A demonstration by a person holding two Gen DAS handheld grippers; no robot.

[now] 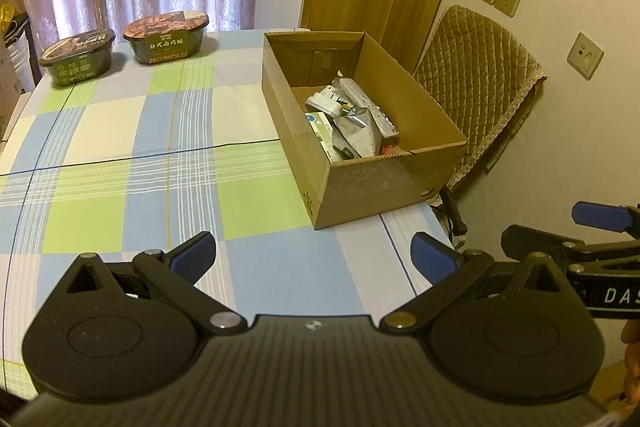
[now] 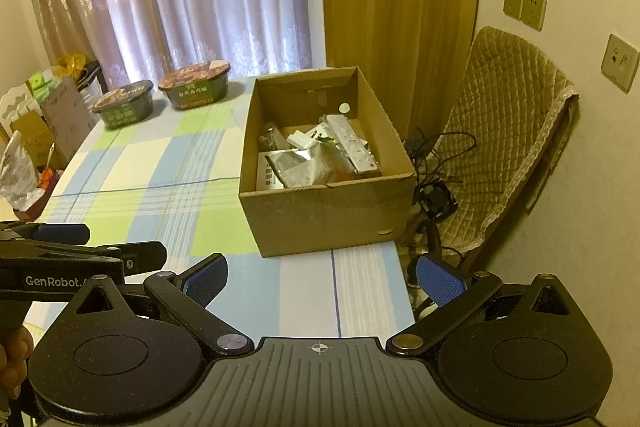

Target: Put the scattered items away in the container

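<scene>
1. Left tongs held spread and empty above the near edge of the desk, blue pads well apart, nothing between them; likely parked low so as to leave the way to the box free.
2. Right tongs likewise spread and empty, just beside the left pair, pointed at the same box; a hand glimpsed at the lower left edge of the right wrist view, on the other handle.
3. Cardboard box set at the right edge of the desk, open at the top, short side toward the tongs, probably for reach from both sides.
4. Seen heaped inside: white power strip, silver foil pouch, a round white item, a small green-and-white carton; rest too jumbled to name.
5. Two instant-noodle bowls left standing side by side at the far left corner, well apart from the box; judged the only loose items on the checked cloth.
6. Judged near done: next reach would call for a long stretch across the desk to those bowls, wide lids possibly awkward for such spread.
</scene>
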